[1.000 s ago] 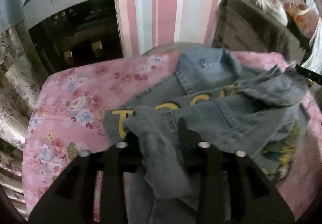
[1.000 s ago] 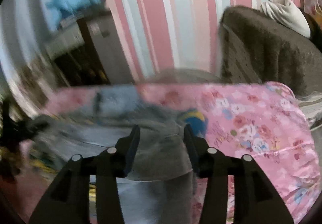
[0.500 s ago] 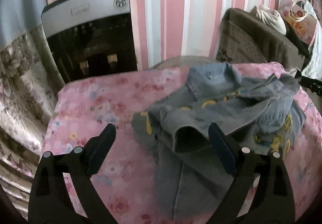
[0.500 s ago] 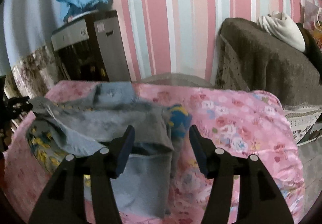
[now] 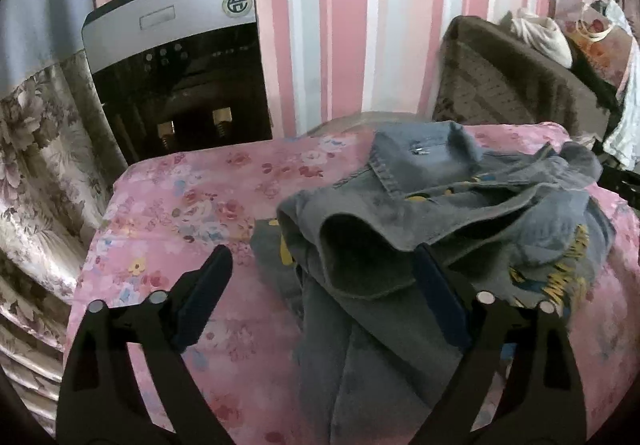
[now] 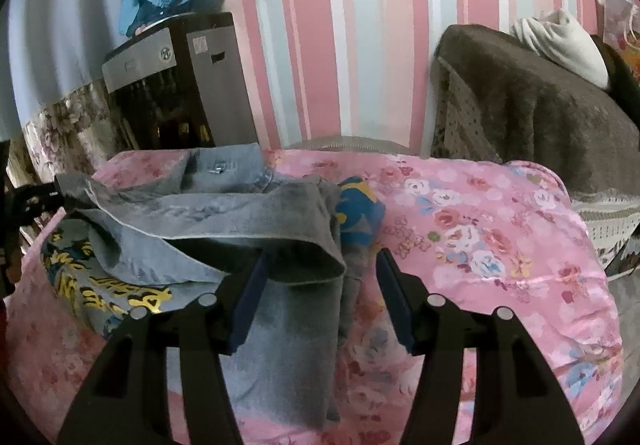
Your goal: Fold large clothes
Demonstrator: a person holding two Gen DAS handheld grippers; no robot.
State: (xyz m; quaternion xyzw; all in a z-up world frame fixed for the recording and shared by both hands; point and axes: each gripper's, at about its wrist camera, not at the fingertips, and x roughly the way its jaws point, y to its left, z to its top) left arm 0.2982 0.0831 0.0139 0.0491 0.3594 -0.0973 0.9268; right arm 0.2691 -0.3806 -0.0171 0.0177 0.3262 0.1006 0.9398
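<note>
A blue-grey denim jacket (image 5: 460,213) with yellow lettering lies crumpled on the pink floral cloth (image 5: 180,213) of the table, both sleeves folded in over its body. My left gripper (image 5: 324,265) is open and empty, jaws wide apart over the jacket's left sleeve cuff. In the right wrist view the jacket (image 6: 224,217) lies left of centre. My right gripper (image 6: 320,265) is open and empty above the right sleeve, which hangs toward the near table edge.
A silver and black water dispenser (image 5: 176,61) with a blue cloth on top stands behind the table's left. A brown covered sofa (image 6: 532,117) with a white cushion stands at the right. A striped pink wall is behind.
Both grippers let go of the sleeves, opened, and pulled back from the jacket. The sleeves now rest folded across the jacket's body.
</note>
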